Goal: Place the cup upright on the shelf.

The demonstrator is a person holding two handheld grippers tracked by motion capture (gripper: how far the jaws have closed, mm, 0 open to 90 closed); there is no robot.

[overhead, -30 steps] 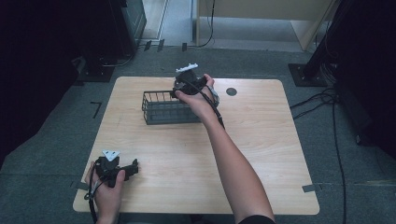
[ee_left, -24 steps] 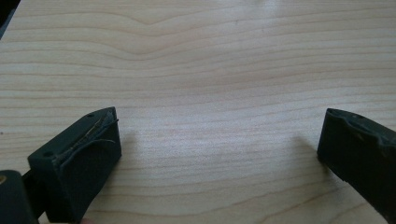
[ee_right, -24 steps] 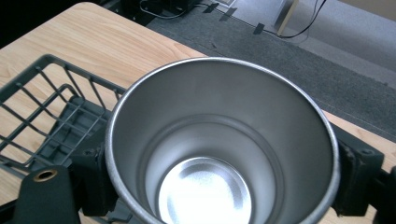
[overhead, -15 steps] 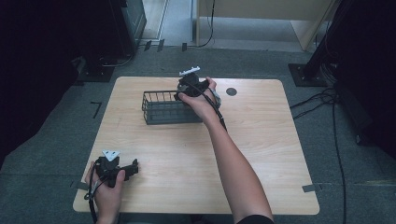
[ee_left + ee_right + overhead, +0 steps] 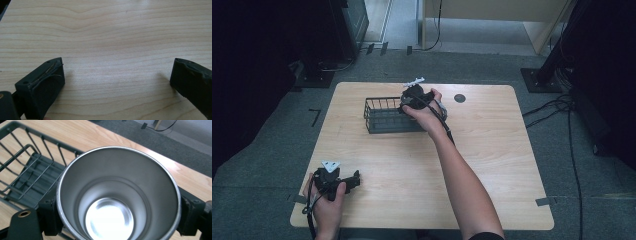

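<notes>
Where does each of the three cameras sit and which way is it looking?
High view: above the person's side, facing forward and down on the table; both forearms, left gripper and right gripper show.
Left gripper view: on the left gripper, facing bare tabletop between open jaws.
Right gripper view: on the right gripper, looking down into the cup it grips, above the basket.
Shared: the basket in the high and right gripper views; the tabletop in all.
</notes>
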